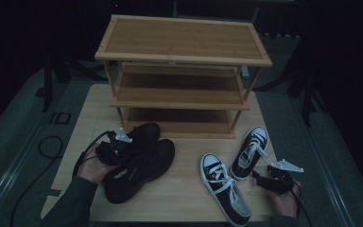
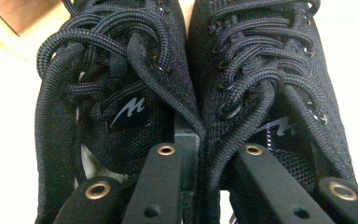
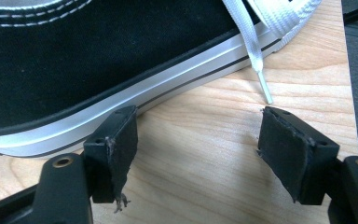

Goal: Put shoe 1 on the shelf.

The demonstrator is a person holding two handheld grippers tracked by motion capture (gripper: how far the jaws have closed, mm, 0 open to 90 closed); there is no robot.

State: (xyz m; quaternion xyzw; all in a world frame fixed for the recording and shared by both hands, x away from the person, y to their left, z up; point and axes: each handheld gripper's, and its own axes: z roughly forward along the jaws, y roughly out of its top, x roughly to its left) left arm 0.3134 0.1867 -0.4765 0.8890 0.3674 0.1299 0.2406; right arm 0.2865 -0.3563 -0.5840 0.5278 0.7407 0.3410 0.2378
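I have my left hand-held gripper (image 1: 121,147) set down between the pair of black mesh shoes (image 1: 139,163), its jaws drawn close together and pinching the two inner collars where the shoes meet; in the left gripper view the laces (image 2: 168,70) of both shoes run up on either side of the jaws, which tells me I have the two gripped as one. I hold them that way so a single lift can carry the whole pair, rather than one shoe at a time. The pair lies on the worktop (image 1: 184,189) just in front of the bamboo shoe rack (image 1: 184,71), toes pointed towards its bottom shelf, which I judge to be where they are headed. My right hand-held gripper (image 1: 260,178) waits with its jaws apart and nothing between them, low over the wood beside the black-and-white canvas sneakers (image 1: 236,172); the right gripper view shows the white rubber sole (image 3: 121,102) just beyond one pad and a loose lace tip (image 3: 264,91) near the other. I keep it parked there so that pair is next to hand.
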